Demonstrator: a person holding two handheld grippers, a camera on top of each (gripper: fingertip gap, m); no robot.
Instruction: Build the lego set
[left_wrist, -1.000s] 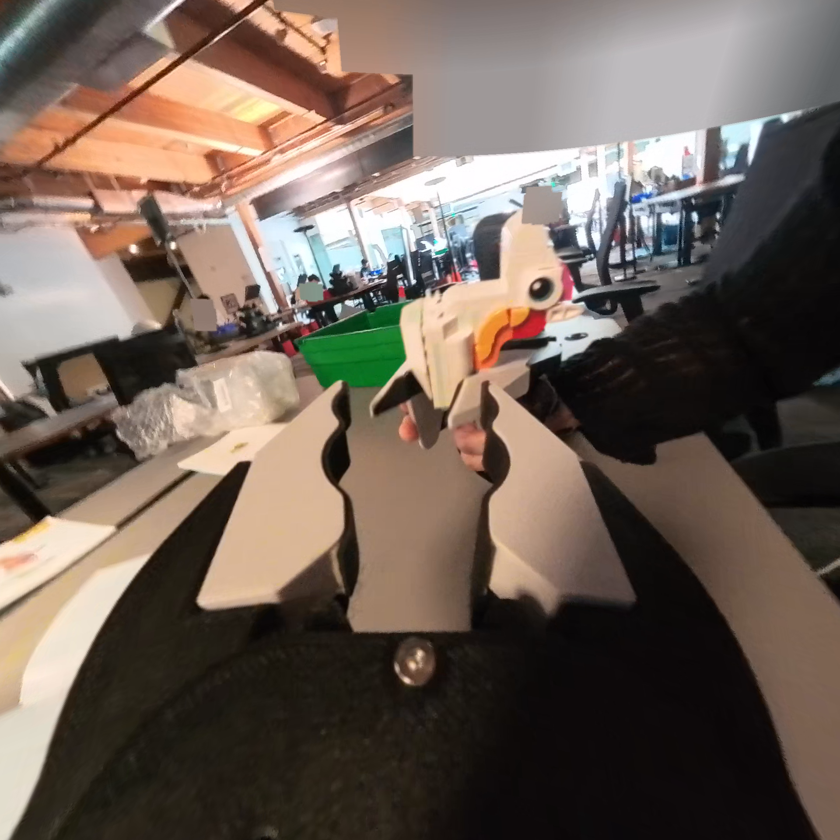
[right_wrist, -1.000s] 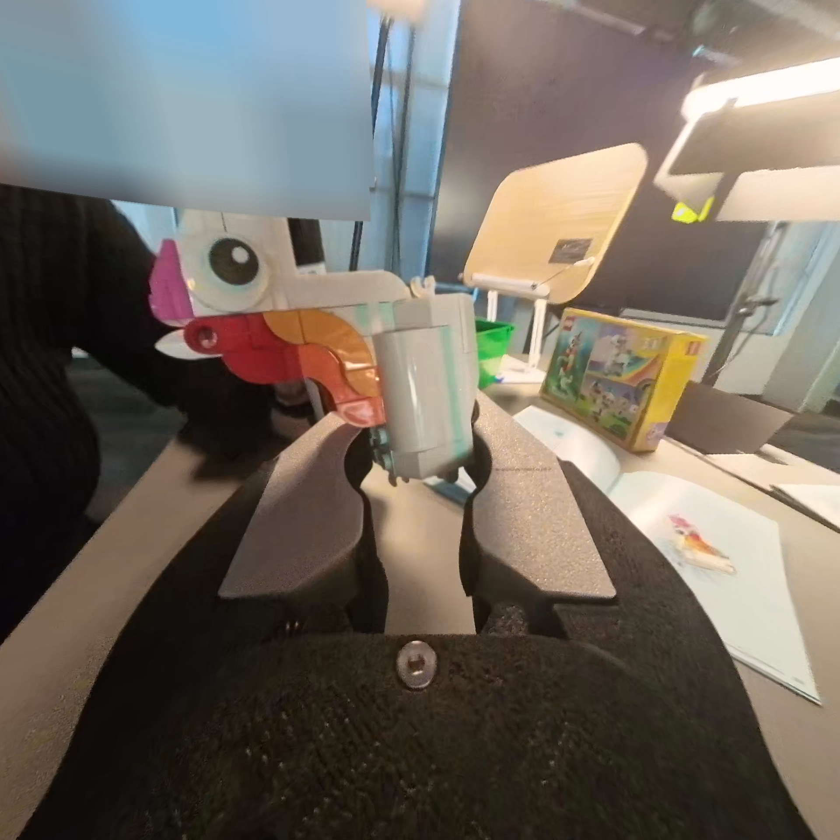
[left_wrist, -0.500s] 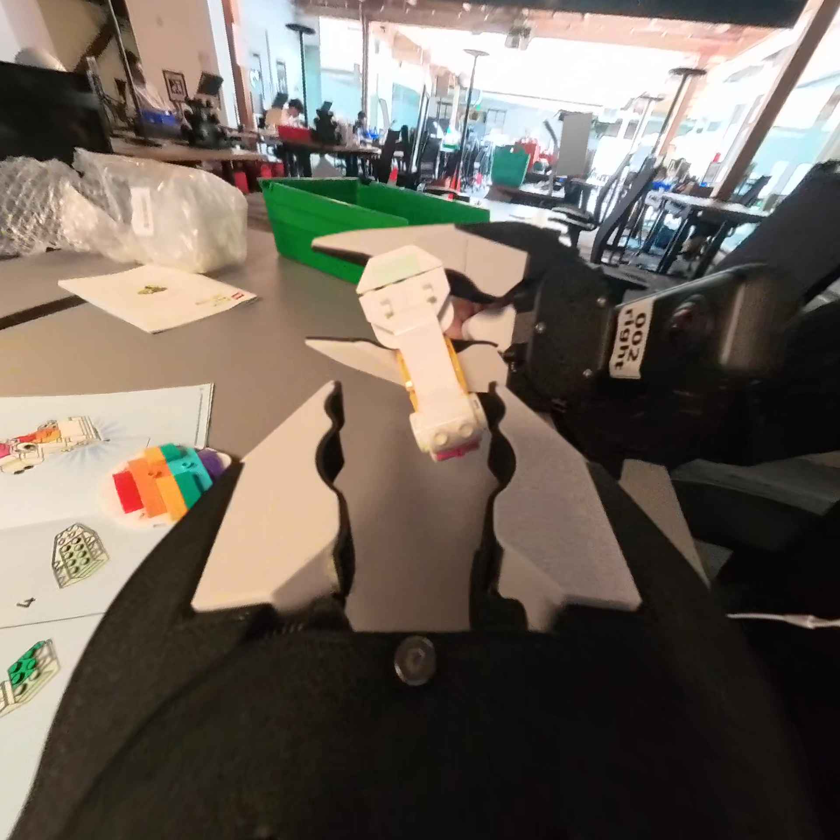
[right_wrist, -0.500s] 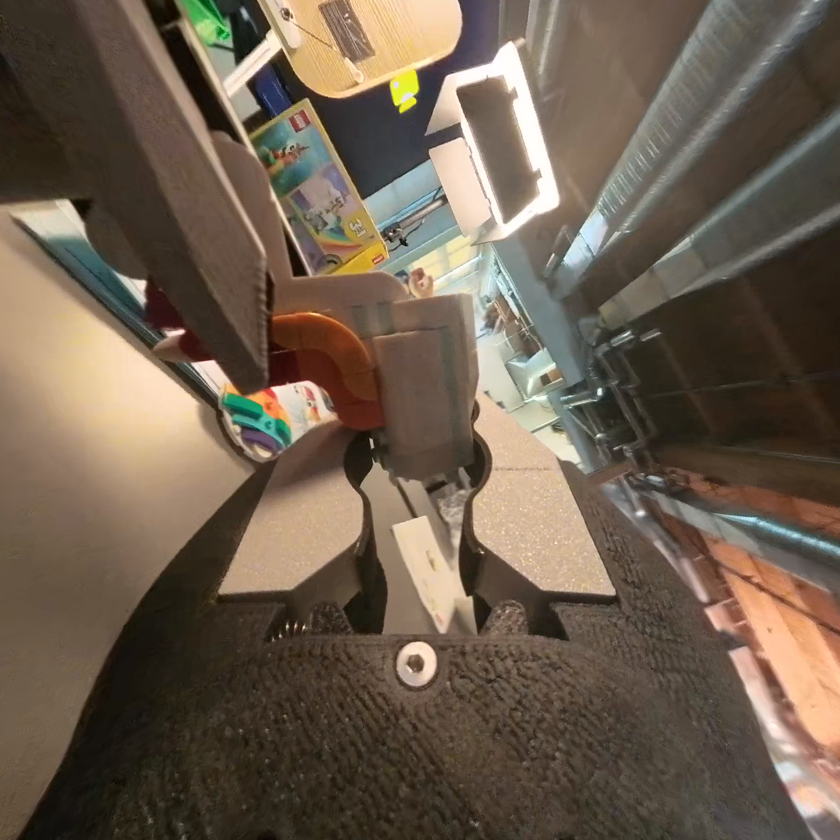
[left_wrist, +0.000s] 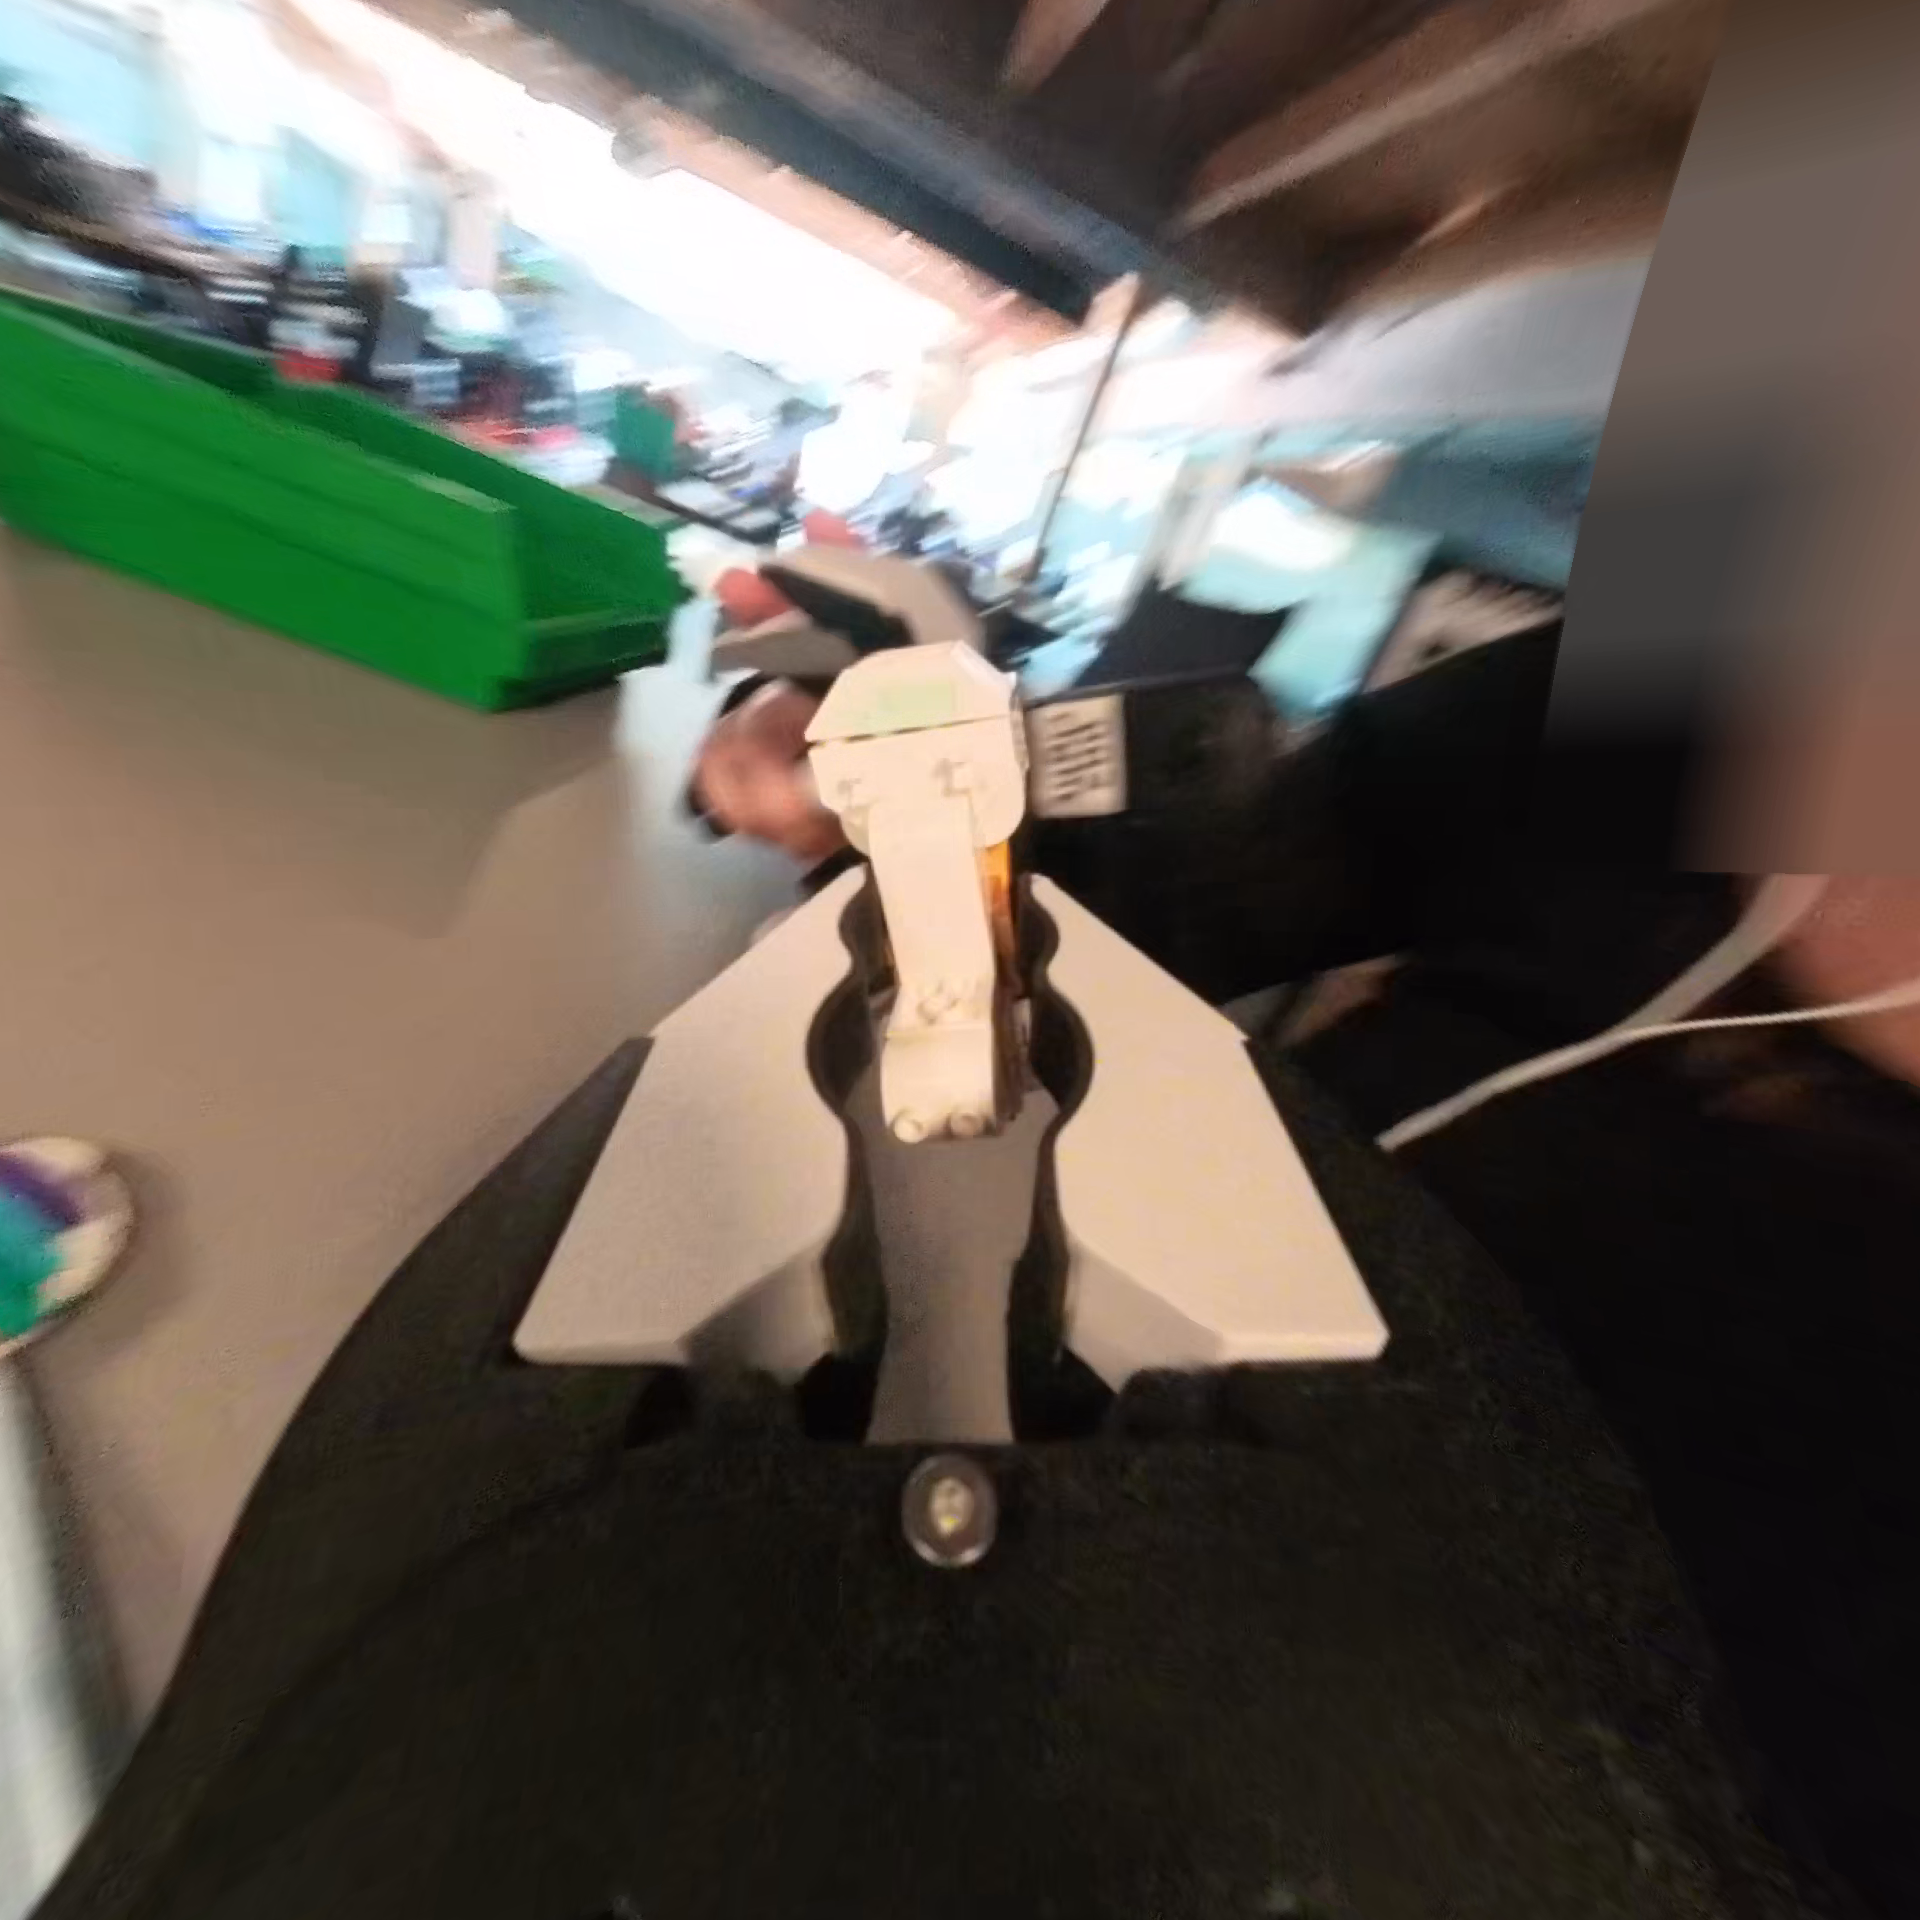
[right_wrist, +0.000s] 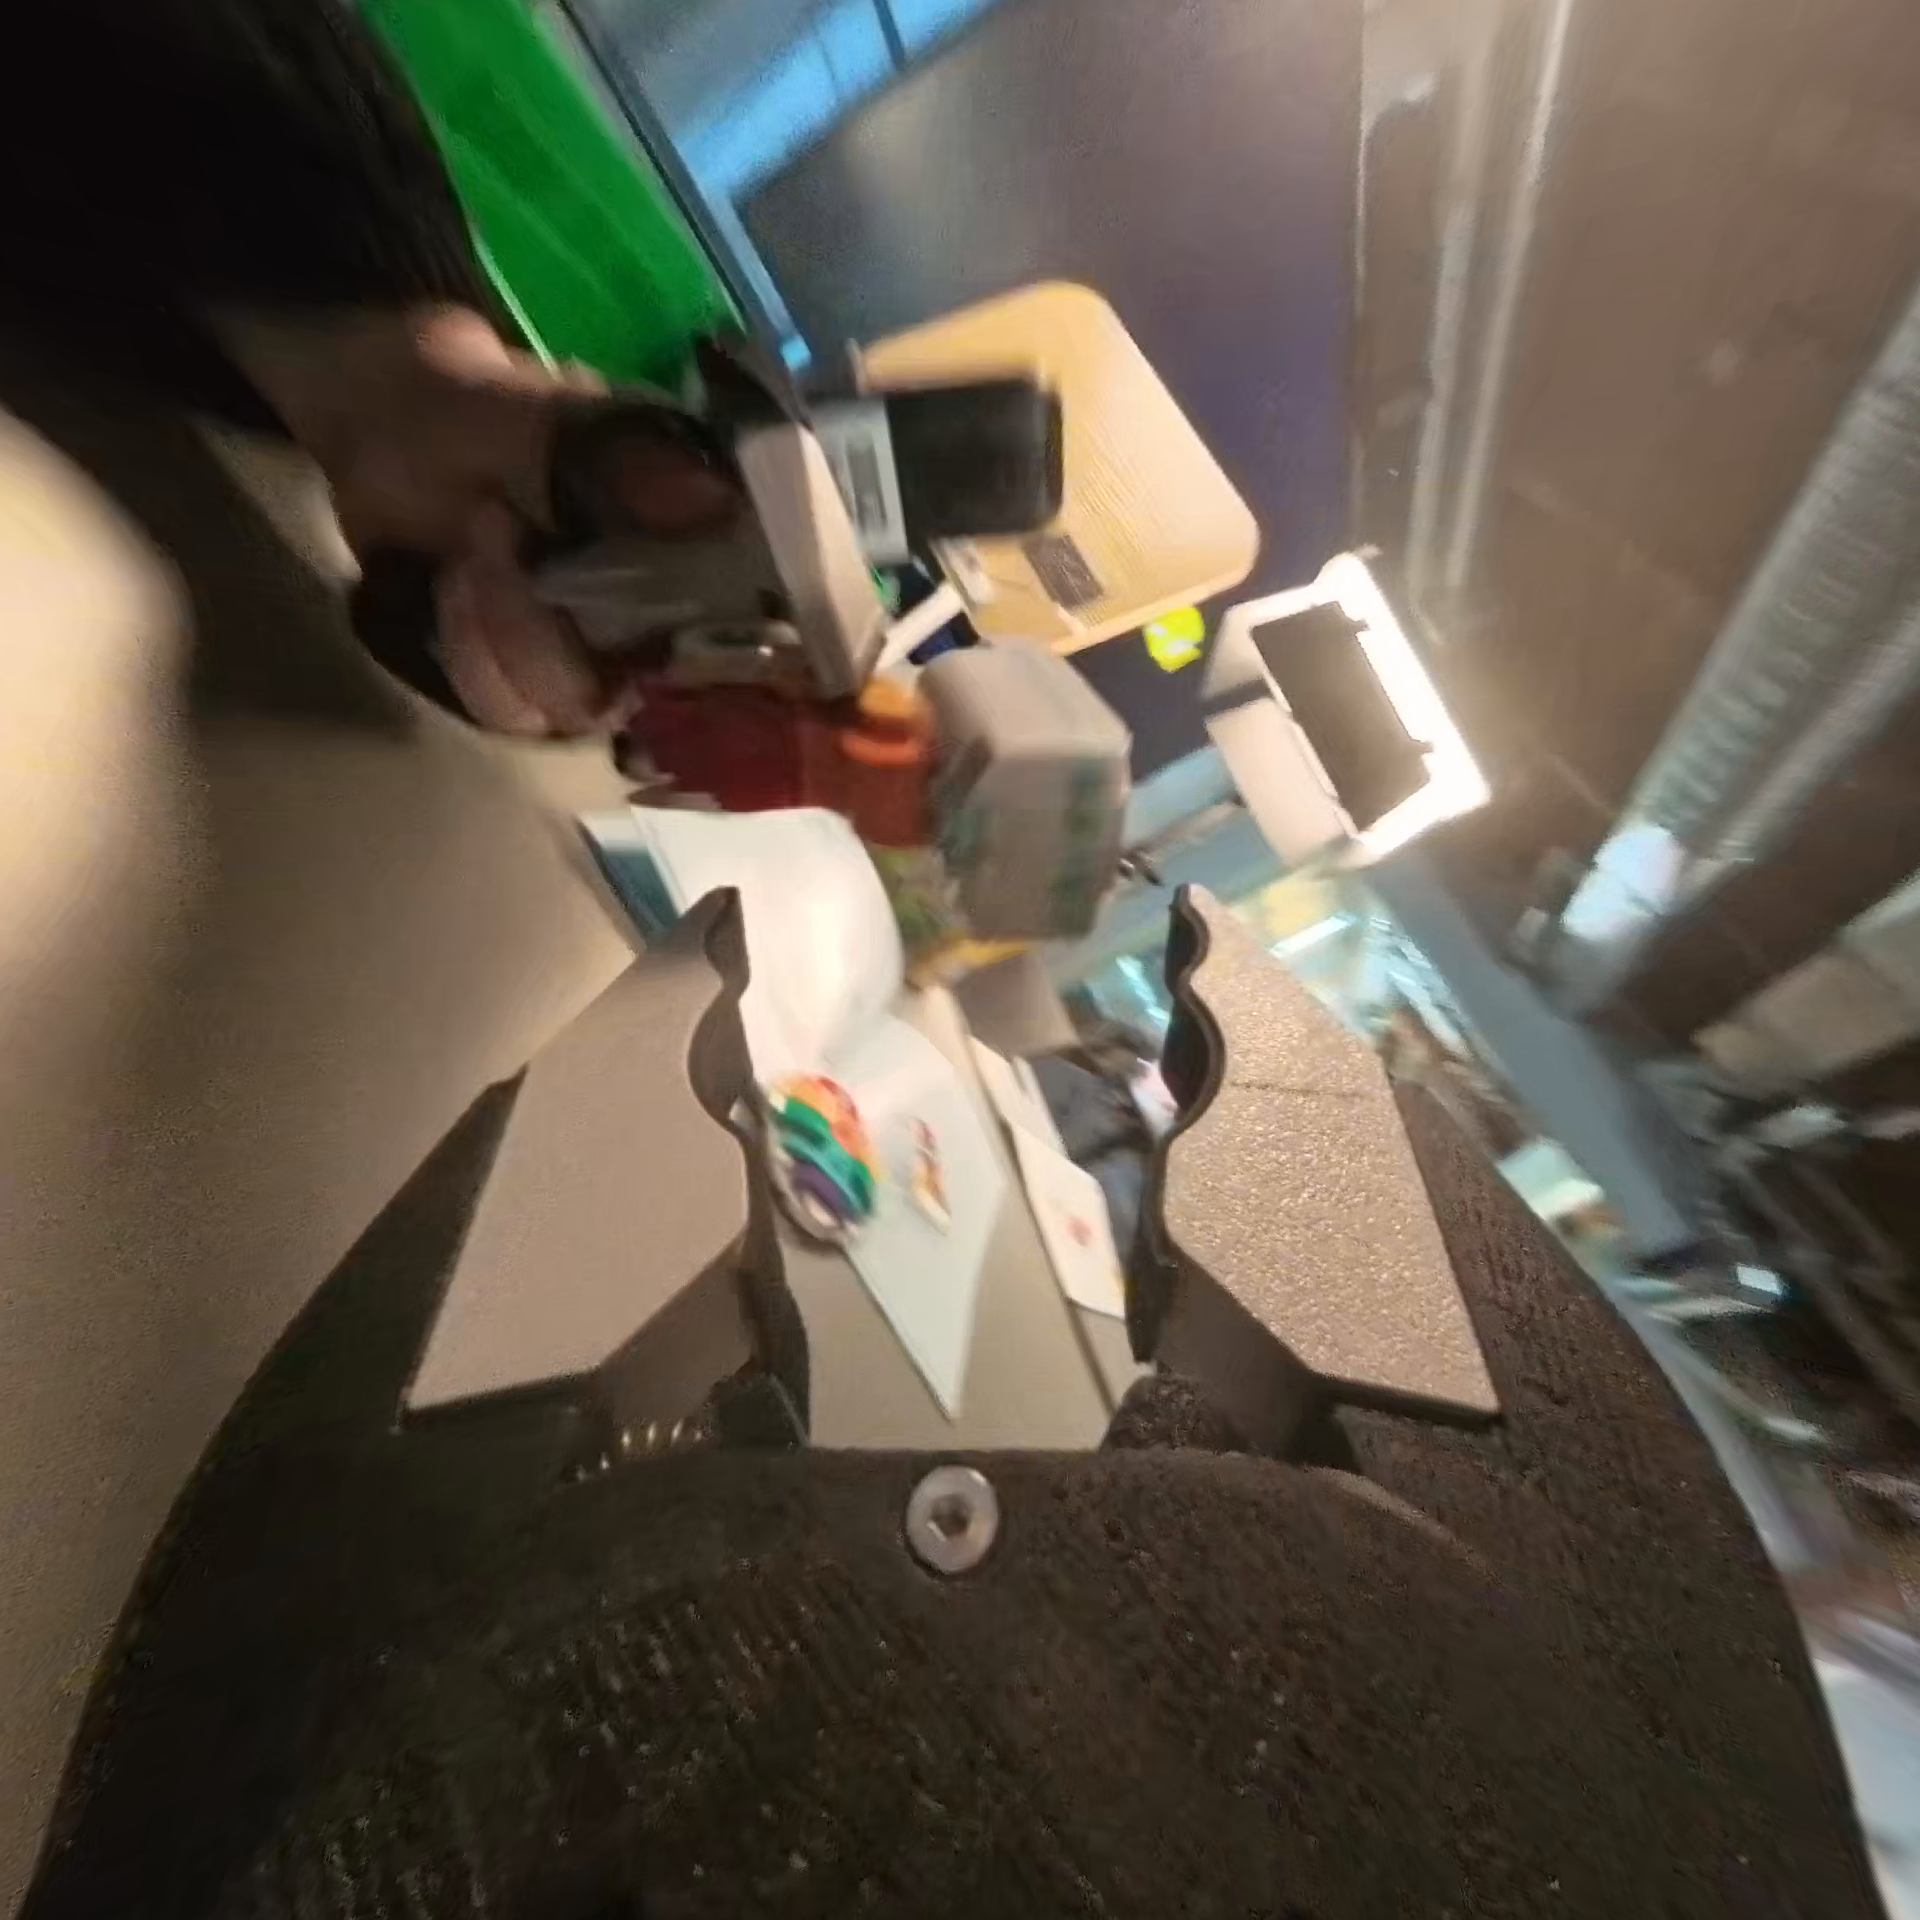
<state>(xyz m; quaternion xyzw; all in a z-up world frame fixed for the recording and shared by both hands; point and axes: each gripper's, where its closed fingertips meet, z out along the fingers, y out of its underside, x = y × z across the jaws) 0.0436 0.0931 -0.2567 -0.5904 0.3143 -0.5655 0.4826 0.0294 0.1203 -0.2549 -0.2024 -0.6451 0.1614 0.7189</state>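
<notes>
The lego model (left_wrist: 935, 987) is a white head and neck with orange and red curved parts. In the left wrist view it lies lengthwise between my left gripper's (left_wrist: 945, 899) grey fingers, which are shut on it. The right gripper (left_wrist: 862, 618) and a hand (left_wrist: 748, 779) show blurred just behind it. In the right wrist view my right gripper (right_wrist: 956, 904) is open and empty. The model (right_wrist: 1029, 800) hangs just beyond its fingertips, apart from them. The left gripper (right_wrist: 810, 561) holds it from the upper left. Both views are motion-blurred.
A green bin (left_wrist: 312, 520) stands on the grey table (left_wrist: 312, 883) at the left. An open instruction booklet (right_wrist: 914, 1195) with a rainbow picture lies on the table. A wooden board on a stand (right_wrist: 1122, 499) and a bright lamp (right_wrist: 1340, 717) are behind. A white cable (left_wrist: 1662, 1039) runs at the right. My two grippers' fingertips are within a few centimetres of each other.
The right gripper was shut on the model's body; it has opened and drawn back. The left gripper has closed on the model's head end and now carries it.
</notes>
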